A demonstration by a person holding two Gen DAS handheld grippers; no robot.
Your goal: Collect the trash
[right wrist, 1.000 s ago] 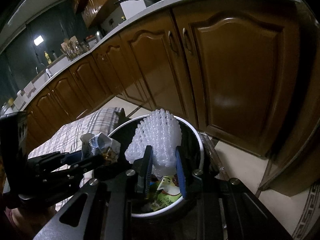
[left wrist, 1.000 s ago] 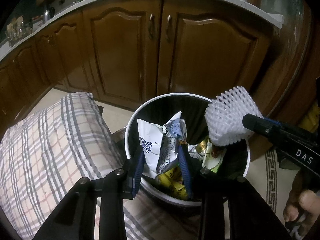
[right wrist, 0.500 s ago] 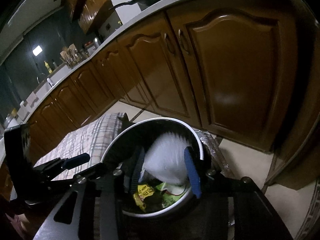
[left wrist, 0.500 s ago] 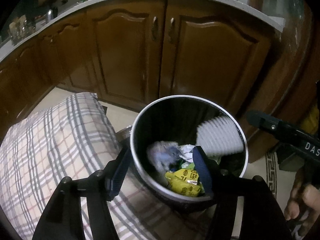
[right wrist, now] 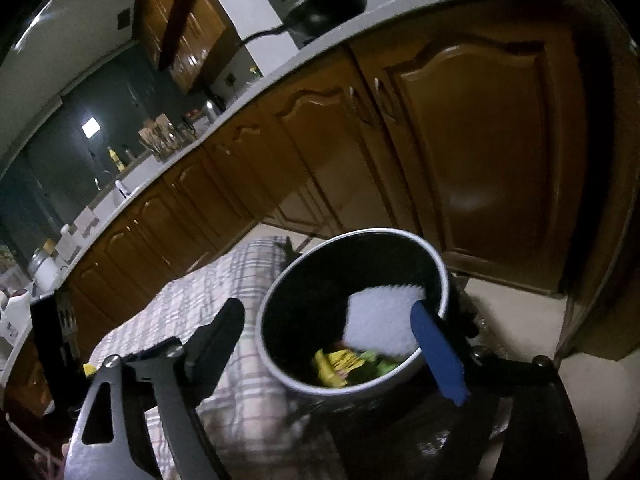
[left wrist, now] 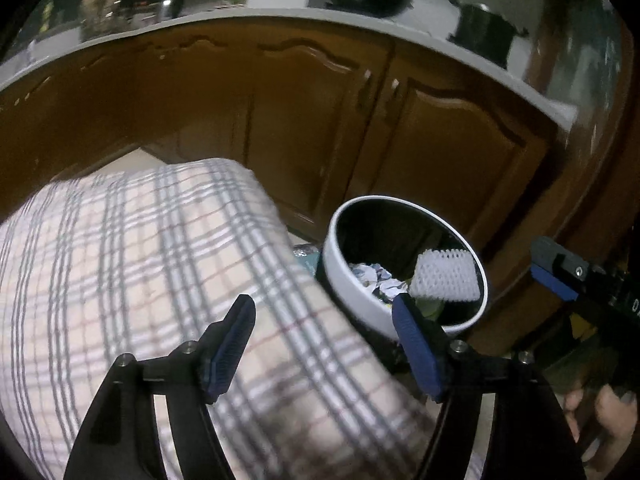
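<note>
Your plaid cushion (left wrist: pixel 152 272) fills the frame's lower left; the bin (left wrist: pixel 340 280) sits right of centre. Inside it lies the white foam net (left wrist: pixel 446 276) — apparently atop wrappers. Your left gripper (left wrist: pixel 324 346) and right gripper (right wrist: pixel 328 344) have just been opening — jaws spread, nothing between.

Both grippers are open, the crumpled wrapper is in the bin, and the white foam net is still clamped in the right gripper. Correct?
Not quite. The white foam net is not clamped: it lies inside the bin, leaning on its wall, as the right wrist view shows. The right gripper has just been opening and holds nothing. The left gripper is open too, and the crumpled wrapper is in the bin.
</note>
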